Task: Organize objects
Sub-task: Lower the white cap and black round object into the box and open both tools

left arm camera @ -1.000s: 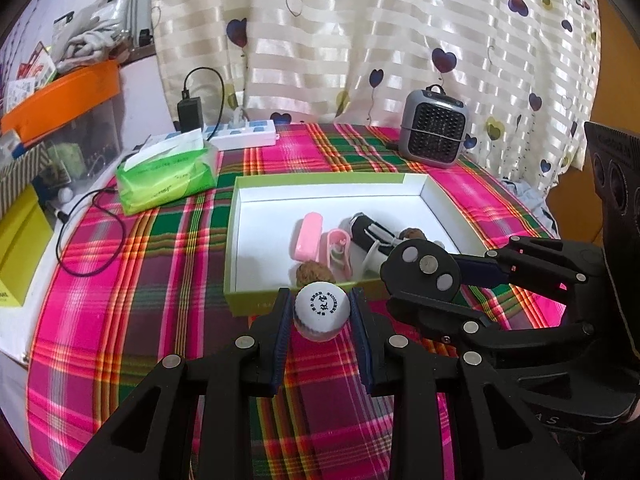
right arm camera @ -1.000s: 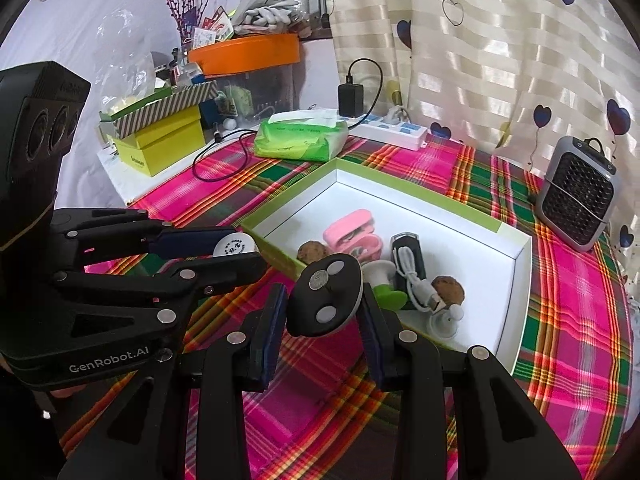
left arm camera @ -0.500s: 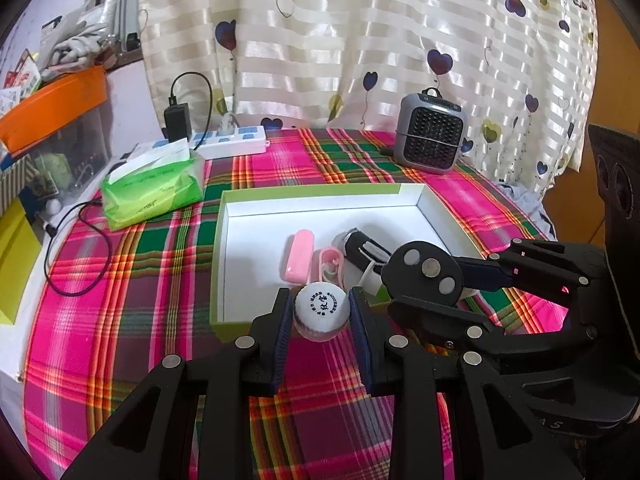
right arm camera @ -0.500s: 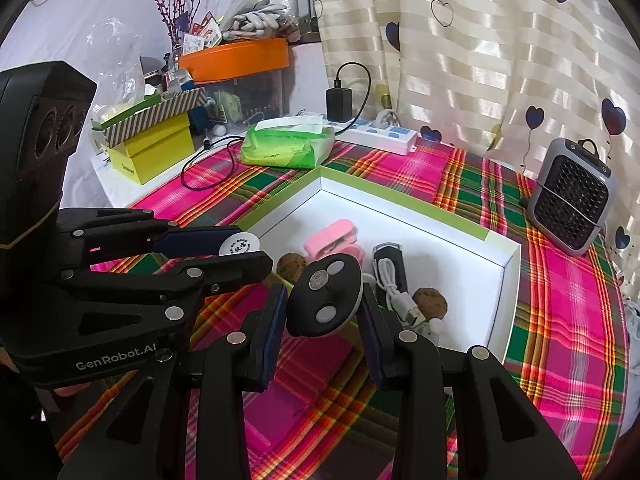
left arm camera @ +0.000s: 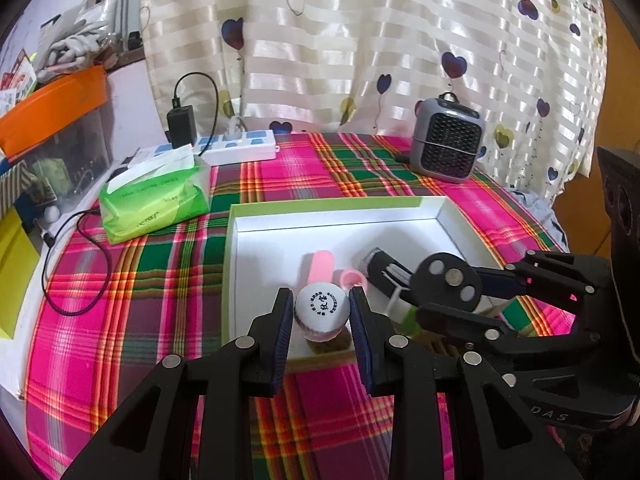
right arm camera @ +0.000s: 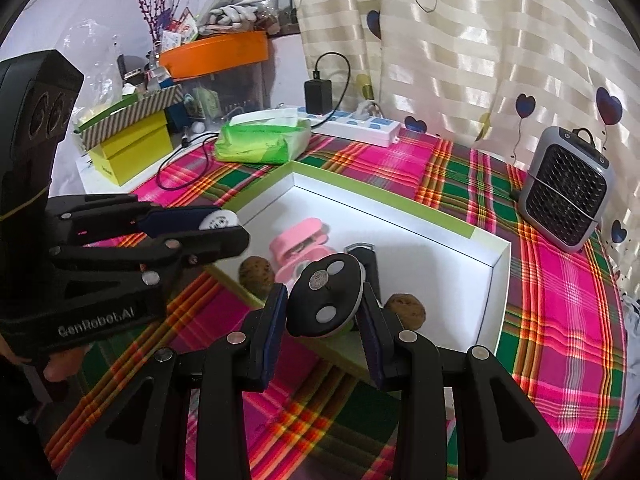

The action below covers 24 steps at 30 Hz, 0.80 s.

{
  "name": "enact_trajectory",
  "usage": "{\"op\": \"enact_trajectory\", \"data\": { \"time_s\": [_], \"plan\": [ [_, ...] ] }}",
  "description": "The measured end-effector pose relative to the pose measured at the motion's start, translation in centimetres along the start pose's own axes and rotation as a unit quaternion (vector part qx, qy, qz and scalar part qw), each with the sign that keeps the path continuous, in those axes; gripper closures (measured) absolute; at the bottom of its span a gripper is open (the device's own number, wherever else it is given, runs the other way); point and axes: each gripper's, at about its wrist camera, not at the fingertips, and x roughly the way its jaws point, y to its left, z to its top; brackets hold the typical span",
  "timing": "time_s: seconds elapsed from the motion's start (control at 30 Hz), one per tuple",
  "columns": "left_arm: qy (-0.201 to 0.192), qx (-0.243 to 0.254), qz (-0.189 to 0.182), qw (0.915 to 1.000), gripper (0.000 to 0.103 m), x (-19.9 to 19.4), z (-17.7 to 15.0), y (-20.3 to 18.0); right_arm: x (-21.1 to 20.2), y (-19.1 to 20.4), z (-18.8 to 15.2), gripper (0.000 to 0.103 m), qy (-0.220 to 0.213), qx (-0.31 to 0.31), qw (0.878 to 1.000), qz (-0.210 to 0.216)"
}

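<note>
The surface (left arm camera: 152, 280) you worked over was covered in a pink and green plaid cloth, and on it sat a shallow white box (left arm camera: 340, 210) with a green rim. Behind the box stood a small grey heater (left arm camera: 448, 146), a green tissue pack (left arm camera: 156, 200) and a white power strip (left arm camera: 240, 148).

Your left hand-held gripper (left arm camera: 322, 312) was clamped on a small white ball (left arm camera: 322, 306) with dark print, held above the near edge of the box. Your right hand-held gripper (right arm camera: 322, 304) gripped a flat black oval piece (right arm camera: 326, 294) with round silver studs, also above the near edge.

Inside the box lay a pink case (right arm camera: 298, 240), a black device with a white cable (left arm camera: 384, 270), and two brown walnut-like lumps (right arm camera: 256, 274), one just beside the near wall.
</note>
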Motion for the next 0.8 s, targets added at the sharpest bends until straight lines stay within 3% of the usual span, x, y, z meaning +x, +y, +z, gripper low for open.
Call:
{"op": "enact_trajectory", "data": {
  "time_s": [0.8],
  "plan": [
    [0.025,-0.001,0.004,0.9997,0.077,3.4,-0.2,1.2,1.8,-0.7,0.0,0.067,0.012,0.003,1.000,-0.007]
  ]
}}
